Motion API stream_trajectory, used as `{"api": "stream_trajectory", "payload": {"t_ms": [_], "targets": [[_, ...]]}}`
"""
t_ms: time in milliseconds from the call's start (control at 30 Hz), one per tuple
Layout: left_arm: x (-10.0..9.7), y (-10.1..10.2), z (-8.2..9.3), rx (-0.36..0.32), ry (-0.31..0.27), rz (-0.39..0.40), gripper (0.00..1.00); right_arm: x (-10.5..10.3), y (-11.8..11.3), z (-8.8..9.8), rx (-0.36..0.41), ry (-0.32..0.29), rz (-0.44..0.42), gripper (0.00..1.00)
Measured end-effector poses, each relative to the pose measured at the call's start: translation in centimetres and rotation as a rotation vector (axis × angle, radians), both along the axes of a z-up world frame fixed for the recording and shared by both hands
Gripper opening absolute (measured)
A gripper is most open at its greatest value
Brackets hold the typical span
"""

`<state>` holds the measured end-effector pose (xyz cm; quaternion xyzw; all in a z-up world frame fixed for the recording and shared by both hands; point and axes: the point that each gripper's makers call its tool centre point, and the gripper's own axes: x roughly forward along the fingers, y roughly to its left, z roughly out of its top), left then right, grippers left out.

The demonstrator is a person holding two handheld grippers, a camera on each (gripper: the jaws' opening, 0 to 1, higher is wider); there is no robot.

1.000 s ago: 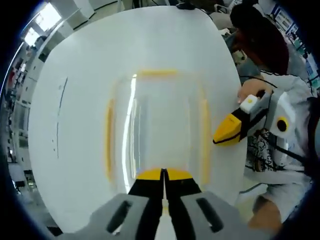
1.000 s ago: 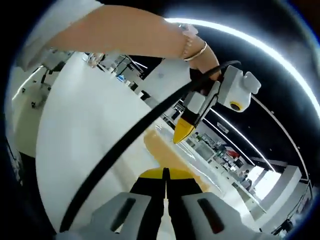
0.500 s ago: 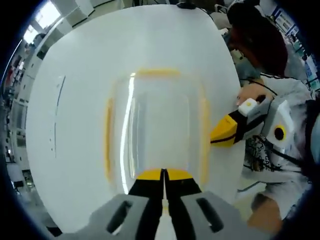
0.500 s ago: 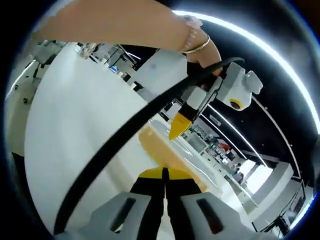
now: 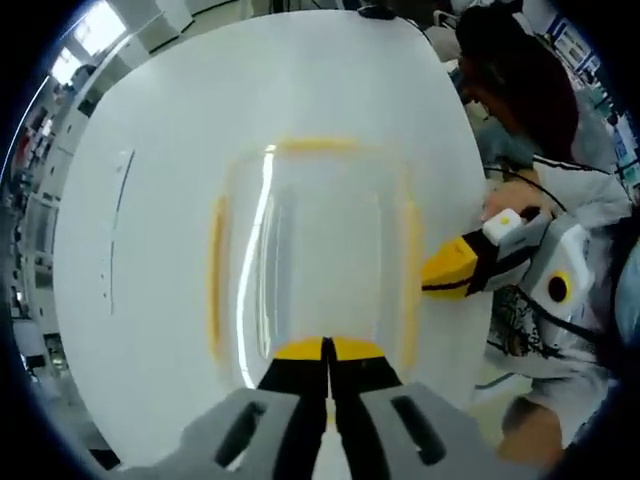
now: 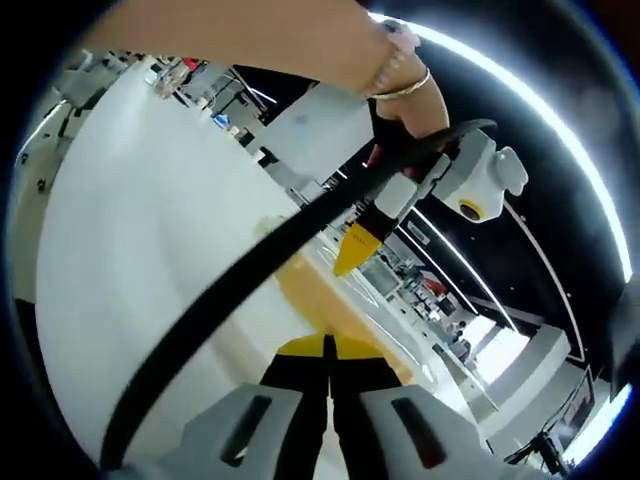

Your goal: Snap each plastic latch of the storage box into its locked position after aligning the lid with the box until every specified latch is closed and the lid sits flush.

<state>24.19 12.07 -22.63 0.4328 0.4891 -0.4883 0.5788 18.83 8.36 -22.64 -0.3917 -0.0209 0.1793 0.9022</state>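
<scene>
Box: clear plastic storage box with yellow latches [image 5: 310, 250], lid on, resting on the round white table [image 5: 150, 200]; also seen edge-on in the right gripper view [image 6: 340, 320].
Left gripper: yellow-tipped jaws [image 5: 326, 350] pressed together at the box's near yellow latch [image 5: 325, 348].
Right gripper: its own jaws [image 6: 327, 347] together at a side edge of the box; in the left gripper view its yellow tip [image 5: 447, 272] sits just beside the box's side yellow latch [image 5: 408, 270].
Cable: black cord [image 6: 250, 280] crossing the right gripper view.
Person: bare forearm with a bracelet [image 6: 405, 88].

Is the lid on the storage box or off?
On: the clear lid covers the storage box, its yellow latches lying along the edges.
</scene>
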Motion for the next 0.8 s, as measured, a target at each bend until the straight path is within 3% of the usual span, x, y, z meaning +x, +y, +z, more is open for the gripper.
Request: {"api": "stream_trajectory", "payload": {"t_ms": [167, 267, 300, 533, 800], "targets": [[0.19, -0.09, -0.26, 0.011, 0.013, -0.003, 0.00, -0.07, -0.12, -0.10, 0.007, 0.001, -0.003, 0.00], [0.26, -0.16, -0.35, 0.035, 0.011, -0.010, 0.00, -0.05, 0.21, -0.13, 0.025, -0.031, 0.027, 0.00], [0.26, -0.15, -0.36, 0.042, 0.012, -0.031, 0.00, -0.09, 0.32, -0.04, -0.001, -0.061, 0.038, 0.00], [0.59, -0.03, -0.22, -0.017, 0.025, 0.018, 0.00, -0.43, 0.62, 0.23, -0.009, -0.035, 0.022, 0.00], [0.81, -0.22, -0.10, 0.027, 0.004, 0.012, 0.00, 0.02, 0.00, 0.55, -0.036, -0.029, -0.002, 0.00]]}}
